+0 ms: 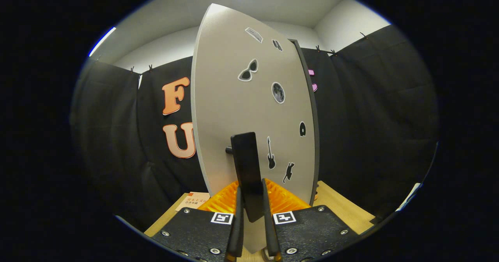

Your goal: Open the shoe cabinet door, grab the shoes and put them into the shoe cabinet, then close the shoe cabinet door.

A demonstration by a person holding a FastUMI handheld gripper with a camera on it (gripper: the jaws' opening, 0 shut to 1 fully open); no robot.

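Wooden table [343, 211] — hand-held gripper [252, 211] on handle [247, 172]

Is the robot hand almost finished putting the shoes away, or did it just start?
Hard to say. Right now the gripper has its jaws closed on the black handle of the sticker-covered cabinet door, which is swung partly open. No shoes can be seen, so whether they are inside yet can't be told. Whichever way it is moving, the door must end up shut.
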